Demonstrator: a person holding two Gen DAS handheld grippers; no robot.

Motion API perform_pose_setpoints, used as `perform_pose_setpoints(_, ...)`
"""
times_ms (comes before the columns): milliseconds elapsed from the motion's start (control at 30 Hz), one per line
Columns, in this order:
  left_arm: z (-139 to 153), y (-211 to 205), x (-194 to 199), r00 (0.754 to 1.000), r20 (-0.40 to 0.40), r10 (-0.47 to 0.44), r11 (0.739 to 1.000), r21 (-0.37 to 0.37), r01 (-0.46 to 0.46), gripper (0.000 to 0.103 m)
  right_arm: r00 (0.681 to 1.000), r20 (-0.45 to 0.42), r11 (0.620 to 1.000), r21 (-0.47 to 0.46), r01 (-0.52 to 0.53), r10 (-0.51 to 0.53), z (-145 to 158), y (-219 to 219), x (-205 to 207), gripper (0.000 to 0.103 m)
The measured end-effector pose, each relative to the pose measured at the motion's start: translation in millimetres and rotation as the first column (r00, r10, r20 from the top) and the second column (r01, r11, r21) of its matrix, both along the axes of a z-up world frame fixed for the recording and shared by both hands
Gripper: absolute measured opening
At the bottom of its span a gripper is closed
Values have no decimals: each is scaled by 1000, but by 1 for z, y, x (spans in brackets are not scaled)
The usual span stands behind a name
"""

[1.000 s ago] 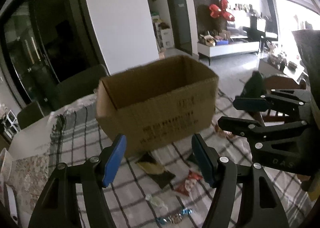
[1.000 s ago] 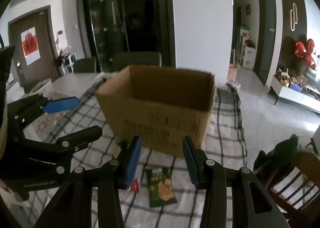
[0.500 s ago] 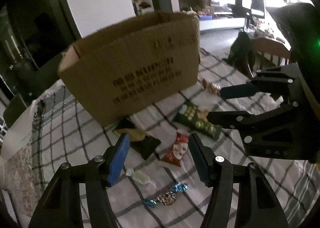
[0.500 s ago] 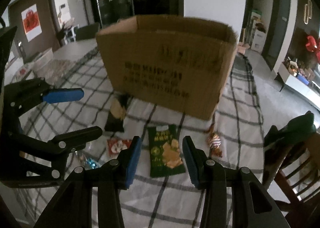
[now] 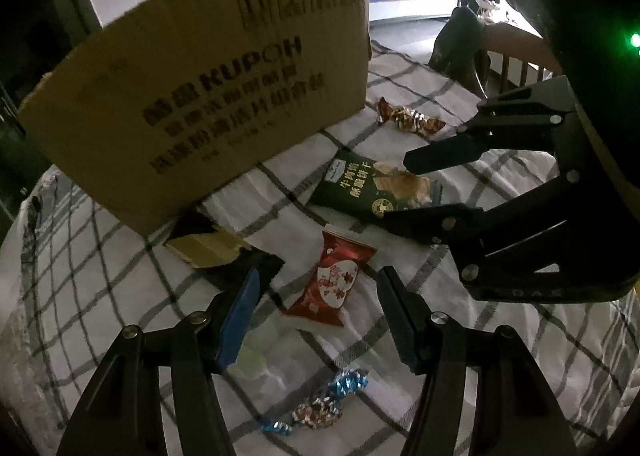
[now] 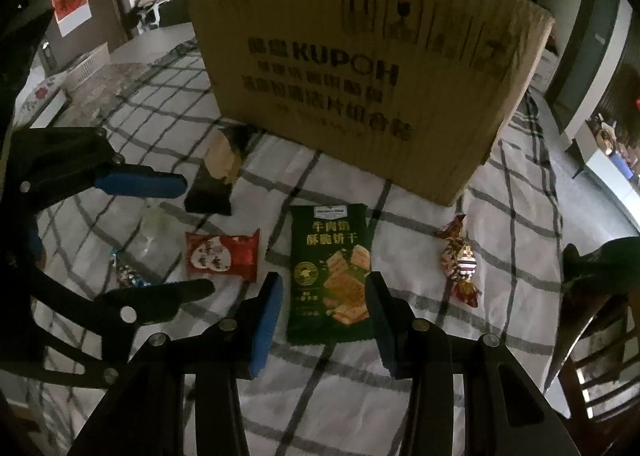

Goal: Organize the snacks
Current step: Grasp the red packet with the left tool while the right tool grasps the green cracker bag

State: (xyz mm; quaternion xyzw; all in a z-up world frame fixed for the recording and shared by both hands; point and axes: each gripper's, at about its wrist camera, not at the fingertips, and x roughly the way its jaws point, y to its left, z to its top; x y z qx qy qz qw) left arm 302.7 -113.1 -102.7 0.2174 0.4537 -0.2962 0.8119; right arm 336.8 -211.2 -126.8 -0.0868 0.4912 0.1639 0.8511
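A brown cardboard box [image 5: 208,96] [image 6: 360,68] stands on the checked tablecloth. In front of it lie a red snack packet [image 5: 334,282] [image 6: 222,256], a green cracker packet [image 5: 376,188] [image 6: 330,272], a black-and-tan packet [image 5: 224,252] [image 6: 218,176], a brown wrapped candy [image 5: 412,120] [image 6: 460,260], a blue foil candy [image 5: 320,404] and a clear wrapper [image 5: 252,360]. My left gripper [image 5: 320,296] is open above the red packet. My right gripper [image 6: 324,300] is open above the green packet. It also shows in the left wrist view [image 5: 396,192].
The checked tablecloth [image 6: 400,384] covers the table. A wooden chair [image 6: 596,368] with dark cloth over it stands at the right edge. A white basket [image 6: 90,64] sits at the far left. The living room lies beyond.
Both grippers have dropped and moved closer to the table. The box and snacks now loom larger. The left sits over the red packet, the right over the green one.
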Motion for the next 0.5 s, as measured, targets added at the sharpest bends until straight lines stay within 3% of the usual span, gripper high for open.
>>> perform_pose_setpoints(167, -10, -2, 5, 1000, -28, 8, 1000, -11, -8, 52, 1000, -7, 1000, 0, -7, 7, -6, 1, 7, 44)
perform_pose_setpoints(400, -16, 0, 8, 998, -64, 27, 998, -56, -31, 26, 1000, -9, 1000, 0, -11, 11, -12, 5, 15, 48)
perform_pose_setpoints(500, -16, 2, 11, 995, -81, 59, 995, -77, -65, 24, 1000, -9, 1000, 14, -2, 2, -13, 5, 17, 49)
